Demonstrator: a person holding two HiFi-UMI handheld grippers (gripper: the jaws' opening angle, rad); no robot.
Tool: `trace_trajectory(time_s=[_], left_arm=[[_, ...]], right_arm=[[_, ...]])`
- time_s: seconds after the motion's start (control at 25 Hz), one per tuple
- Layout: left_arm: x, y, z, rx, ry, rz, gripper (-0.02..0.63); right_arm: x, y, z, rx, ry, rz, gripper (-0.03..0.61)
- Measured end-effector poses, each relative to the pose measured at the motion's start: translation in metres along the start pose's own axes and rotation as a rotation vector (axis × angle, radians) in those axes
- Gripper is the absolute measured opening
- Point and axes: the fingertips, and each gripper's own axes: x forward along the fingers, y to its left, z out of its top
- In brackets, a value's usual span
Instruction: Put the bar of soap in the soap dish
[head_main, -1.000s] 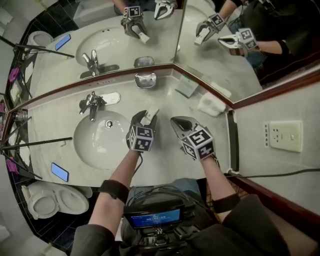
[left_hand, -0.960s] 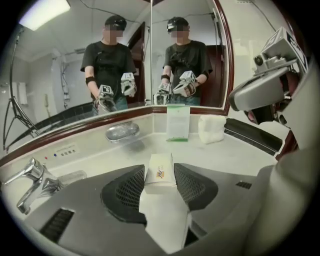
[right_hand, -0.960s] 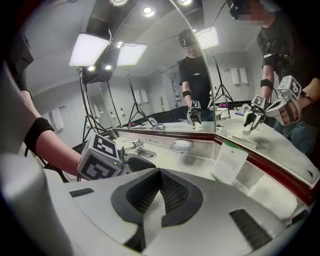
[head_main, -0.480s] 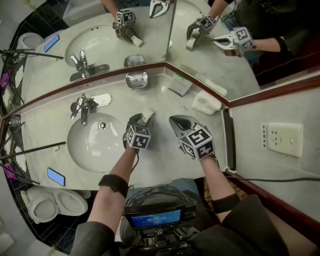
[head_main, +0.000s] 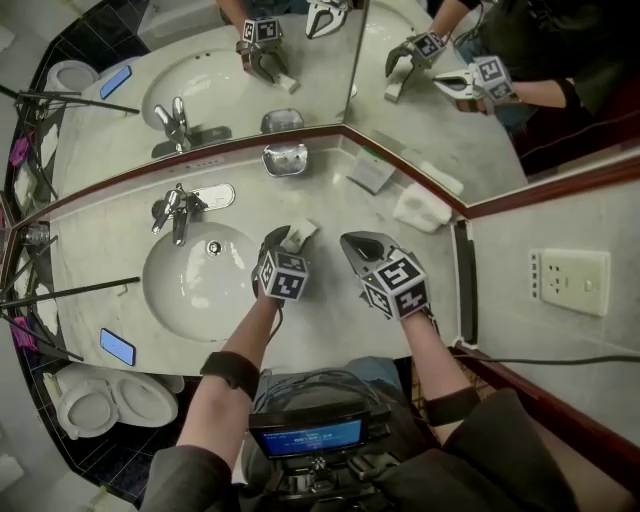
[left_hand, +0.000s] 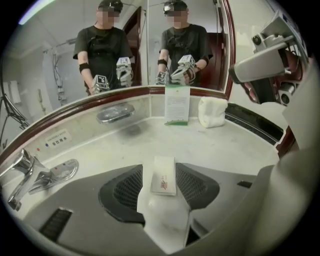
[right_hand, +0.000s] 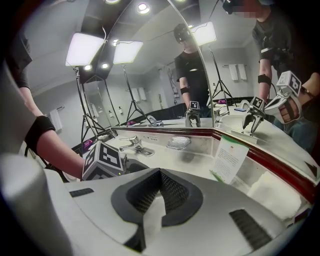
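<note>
The bar of soap (head_main: 303, 233), a small white wrapped block, lies between the jaws of my left gripper (head_main: 290, 238) low over the counter, just right of the basin. In the left gripper view the soap (left_hand: 164, 175) points toward the mirror, with a thin gap at the left pad; these jaws have just been opening. The metal soap dish (head_main: 285, 159) stands at the mirror's foot, well beyond the soap, and shows again as the dish (left_hand: 115, 113). My right gripper (head_main: 352, 243) hovers beside the left one, shut and holding nothing.
A sink basin (head_main: 195, 280) with a chrome faucet (head_main: 176, 211) lies left of the grippers. A card sign (head_main: 372, 172) and a folded white towel (head_main: 420, 208) sit at the back right. A blue phone (head_main: 118, 345) rests on the front left rim. Mirrors line the back.
The left gripper has sunk a little toward the counter with the soap between its jaws. The right gripper has stayed where it was.
</note>
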Motion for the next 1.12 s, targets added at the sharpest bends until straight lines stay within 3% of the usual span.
trace_trajectory(time_s=[0.16,0.36,0.44,0.64,0.96,1.12], left_arm=[[-0.030,0.002,0.027,-0.001,-0.075,-0.002,0.203],[-0.091,0.008,0.075,-0.008,-0.236,0.032,0.038],[-0.117,0.005,0.088,-0.011,-0.281,0.030,0.006],[-0.175,0.000,0.098,-0.062,-0.367,0.019,0.005],[-0.235,0.016,0.067,-0.184,-0.435,0.063,0.003],[-0.242,0.016,0.056,-0.179,-0.442,0.079,0.002]], right_arm=[[0.003,0.010,0.007,-0.009,-0.014,0.015,0.017],[0.003,0.026,0.020,-0.039,-0.042,0.035,0.017],[0.002,0.033,0.022,-0.046,-0.048,0.041,0.017],[-0.004,0.048,0.029,-0.068,-0.066,0.043,0.017],[-0.015,0.063,0.029,-0.089,-0.079,0.036,0.017],[-0.019,0.067,0.021,-0.088,-0.069,0.037,0.017]])
